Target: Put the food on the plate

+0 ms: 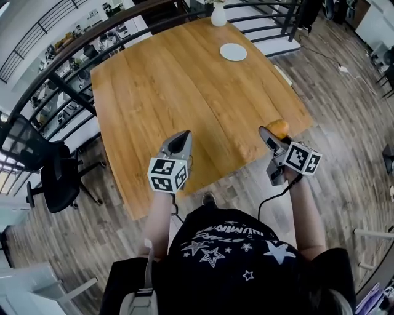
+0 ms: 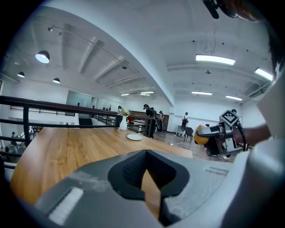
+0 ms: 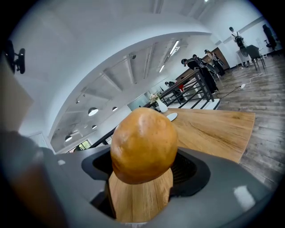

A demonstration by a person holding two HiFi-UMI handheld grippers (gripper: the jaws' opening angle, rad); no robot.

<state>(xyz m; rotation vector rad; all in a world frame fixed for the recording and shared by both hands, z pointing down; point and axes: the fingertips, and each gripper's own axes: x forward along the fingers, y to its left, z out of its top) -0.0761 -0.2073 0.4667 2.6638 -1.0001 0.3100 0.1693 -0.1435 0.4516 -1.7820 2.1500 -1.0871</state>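
In the head view, the left gripper is held over the near edge of the wooden table. The right gripper is held at the near right corner with the round brown food at its tip. The white plate is seen far off on the table, near a white vase.

In the left gripper view, the jaws are seen drawn together with nothing between them.

In the right gripper view, the food is seen clamped between the jaws, above the table, well apart from the plate.
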